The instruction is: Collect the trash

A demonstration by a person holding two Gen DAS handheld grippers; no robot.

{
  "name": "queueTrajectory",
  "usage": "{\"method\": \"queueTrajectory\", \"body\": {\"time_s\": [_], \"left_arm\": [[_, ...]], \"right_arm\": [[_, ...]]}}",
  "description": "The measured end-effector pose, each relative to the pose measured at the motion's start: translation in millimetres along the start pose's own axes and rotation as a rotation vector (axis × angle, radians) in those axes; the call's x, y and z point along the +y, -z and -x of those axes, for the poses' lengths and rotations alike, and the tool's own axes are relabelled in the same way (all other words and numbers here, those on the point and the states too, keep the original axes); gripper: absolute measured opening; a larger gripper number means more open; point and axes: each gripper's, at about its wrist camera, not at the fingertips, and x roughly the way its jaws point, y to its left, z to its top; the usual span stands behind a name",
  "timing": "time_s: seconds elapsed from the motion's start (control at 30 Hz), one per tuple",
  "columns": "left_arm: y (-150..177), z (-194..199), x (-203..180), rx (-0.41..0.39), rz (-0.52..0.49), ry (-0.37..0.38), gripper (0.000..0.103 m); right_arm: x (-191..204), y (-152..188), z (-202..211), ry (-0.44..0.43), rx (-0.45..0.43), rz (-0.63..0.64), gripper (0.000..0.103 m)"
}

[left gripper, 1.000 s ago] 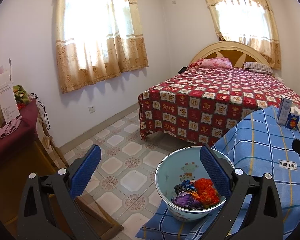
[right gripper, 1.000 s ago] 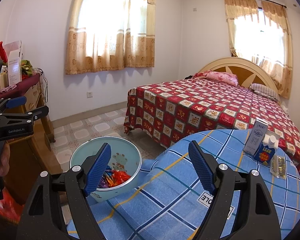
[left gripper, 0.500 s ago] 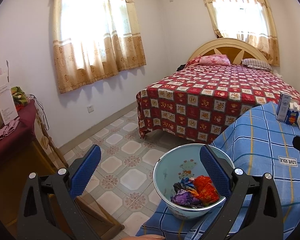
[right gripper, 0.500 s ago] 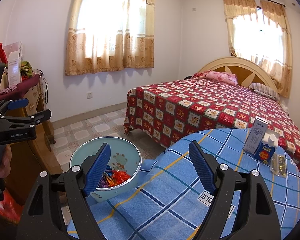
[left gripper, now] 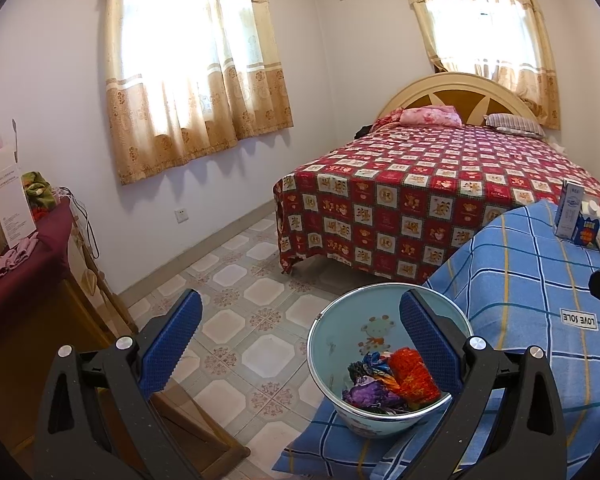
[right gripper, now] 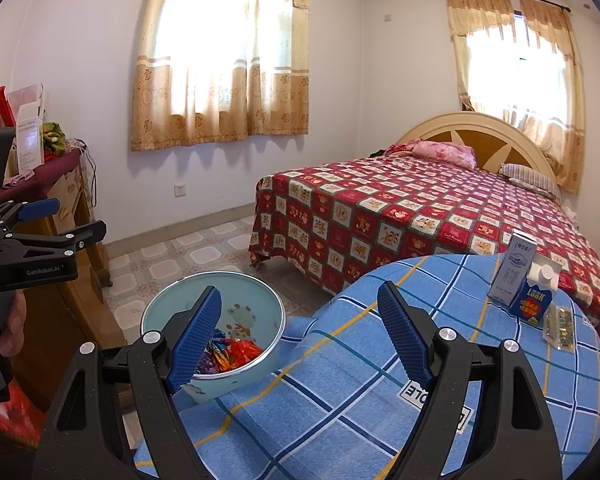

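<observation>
Jaws on both your left gripper (left gripper: 300,336) and right gripper (right gripper: 300,322) stand apart, empty, angled slightly downward. Only the right view shows your hand (right gripper: 12,328).

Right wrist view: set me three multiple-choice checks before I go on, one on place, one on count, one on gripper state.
1. Where do the cartons stand?
A. on the blue checked cloth
B. on the bed
C. on the floor

2. How many cartons stand there?
A. one
B. two
C. four

3. How is the right gripper?
A. shut on a wrapper
B. shut, empty
C. open, empty

Answers:
1 A, the blue checked cloth lies under them.
2 B, a white one and a blue one.
3 C, its fingers stand wide apart with nothing between.
</observation>
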Motion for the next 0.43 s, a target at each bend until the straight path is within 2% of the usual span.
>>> {"method": "queueTrajectory", "body": {"time_s": [0.2,0.43], "left_arm": [[0,-1,-2,0.005,-0.003,0.009,0.097],[1,-2,-5,0.010,-0.002,0.019,0.097]], "right_arm": [[0,0,0,0.006,-0.001,0.001,0.079],[-26,8,7,0.074,-0.004,-0.025,0.082]]}}
